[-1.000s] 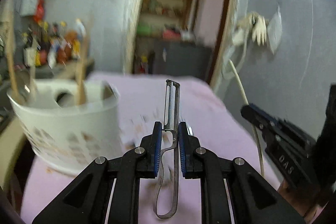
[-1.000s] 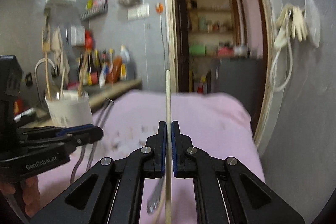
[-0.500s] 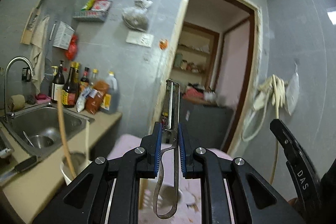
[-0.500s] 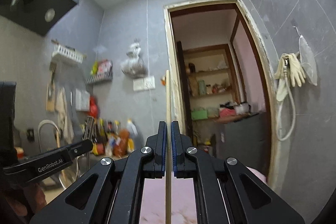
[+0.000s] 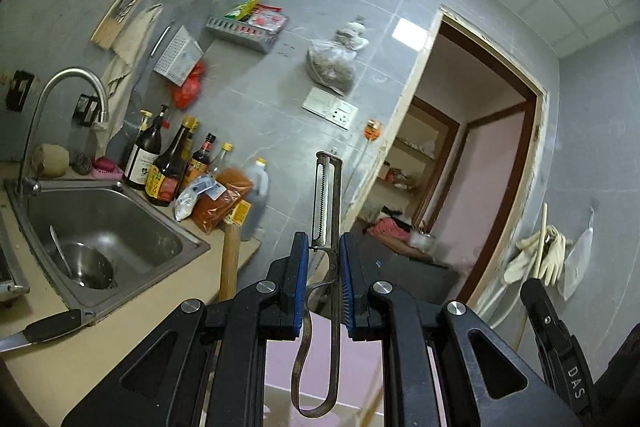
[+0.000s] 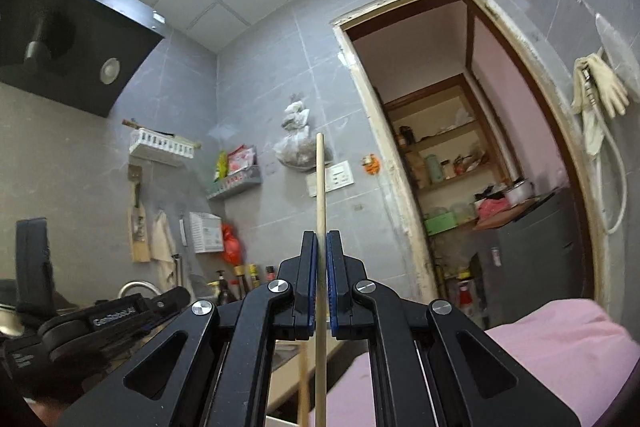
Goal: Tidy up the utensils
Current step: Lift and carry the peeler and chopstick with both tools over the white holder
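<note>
My left gripper [image 5: 323, 247] is shut on a metal peeler [image 5: 327, 203]; its blade sticks up past the blue pads and its looped handle hangs down between the arms. My right gripper [image 6: 321, 247] is shut on a thin wooden chopstick [image 6: 320, 183] that runs straight up between the pads. Both grippers are raised and point toward the grey tiled wall. In the left wrist view a wooden handle [image 5: 230, 259] pokes up from below, just left of my left gripper. The right gripper's black body [image 5: 560, 351] shows at the lower right there. The utensil holder is out of view.
A steel sink [image 5: 104, 231] with a tap and a bowl lies at the left, with sauce bottles [image 5: 168, 163] behind it and a knife [image 5: 44, 329] on the counter. A pink cloth [image 6: 560, 359] covers the table at lower right. A doorway [image 6: 460, 167] opens ahead.
Both grippers have lifted and tilted up, so the white utensil holder and pink table dropped out of view. The left view swung toward the sink. Peeler and chopstick stay gripped.
</note>
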`<state>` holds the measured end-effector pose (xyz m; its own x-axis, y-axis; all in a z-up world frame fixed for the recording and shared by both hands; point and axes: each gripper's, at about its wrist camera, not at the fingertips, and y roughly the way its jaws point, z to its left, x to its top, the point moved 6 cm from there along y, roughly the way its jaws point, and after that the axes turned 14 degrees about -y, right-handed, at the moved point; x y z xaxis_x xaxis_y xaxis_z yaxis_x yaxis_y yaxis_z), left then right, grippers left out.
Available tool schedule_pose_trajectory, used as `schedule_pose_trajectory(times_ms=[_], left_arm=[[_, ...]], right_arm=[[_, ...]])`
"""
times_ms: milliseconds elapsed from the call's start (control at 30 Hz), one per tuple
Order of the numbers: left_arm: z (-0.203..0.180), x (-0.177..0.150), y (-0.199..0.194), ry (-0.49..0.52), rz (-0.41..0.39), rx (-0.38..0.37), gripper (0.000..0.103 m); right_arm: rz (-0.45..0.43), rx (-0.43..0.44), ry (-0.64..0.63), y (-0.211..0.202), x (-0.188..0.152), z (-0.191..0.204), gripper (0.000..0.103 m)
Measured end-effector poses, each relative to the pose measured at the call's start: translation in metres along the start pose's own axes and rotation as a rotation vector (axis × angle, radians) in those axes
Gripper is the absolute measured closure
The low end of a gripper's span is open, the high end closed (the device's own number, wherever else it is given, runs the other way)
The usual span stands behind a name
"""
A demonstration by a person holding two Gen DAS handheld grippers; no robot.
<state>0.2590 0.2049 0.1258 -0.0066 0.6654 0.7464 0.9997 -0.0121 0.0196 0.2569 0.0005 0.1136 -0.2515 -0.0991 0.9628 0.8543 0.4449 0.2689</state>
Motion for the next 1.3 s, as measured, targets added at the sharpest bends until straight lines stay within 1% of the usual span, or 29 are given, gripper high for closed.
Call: schedule_pose_trajectory(times_ms=[167, 367, 500, 667, 700, 800, 933, 1133, 1300], left_arm=[[0.010, -0.002, -0.001, -0.016, -0.022, 0.005, 0.091], [0.016, -0.013, -0.002, 0.008, -0.026, 0.035, 0.091], [0.019, -0.024, -0.001, 0.030, -0.030, 0.057, 0.091], [0.021, -0.036, -0.002, 0.051, -0.052, 0.076, 0.090], [0.021, -0.039, -0.002, 0.057, -0.053, 0.081, 0.090], [0.019, -0.048, -0.001, 0.082, -0.048, 0.089, 0.090], [0.019, -0.056, -0.002, 0.096, -0.031, 0.093, 0.090], [0.022, -0.071, -0.003, 0.113, 0.022, 0.120, 0.090], [0.019, -0.079, -0.007, 0.133, 0.052, 0.120, 0.090]], right_arm=[[0.017, 0.029, 0.022, 0.007, -0.013, 0.003, 0.100], [0.052, 0.095, 0.058, 0.011, -0.028, 0.006, 0.100], [0.091, 0.112, 0.074, 0.015, -0.040, 0.007, 0.100], [0.121, 0.089, 0.035, 0.016, -0.051, 0.013, 0.100], [0.133, 0.071, 0.020, 0.015, -0.055, 0.015, 0.100], [0.163, 0.035, -0.007, 0.016, -0.063, 0.017, 0.100], [0.203, 0.018, -0.018, 0.018, -0.071, 0.018, 0.100], [0.265, 0.025, -0.036, 0.017, -0.077, 0.017, 0.100], [0.320, 0.052, -0.063, 0.014, -0.079, 0.020, 0.099]])
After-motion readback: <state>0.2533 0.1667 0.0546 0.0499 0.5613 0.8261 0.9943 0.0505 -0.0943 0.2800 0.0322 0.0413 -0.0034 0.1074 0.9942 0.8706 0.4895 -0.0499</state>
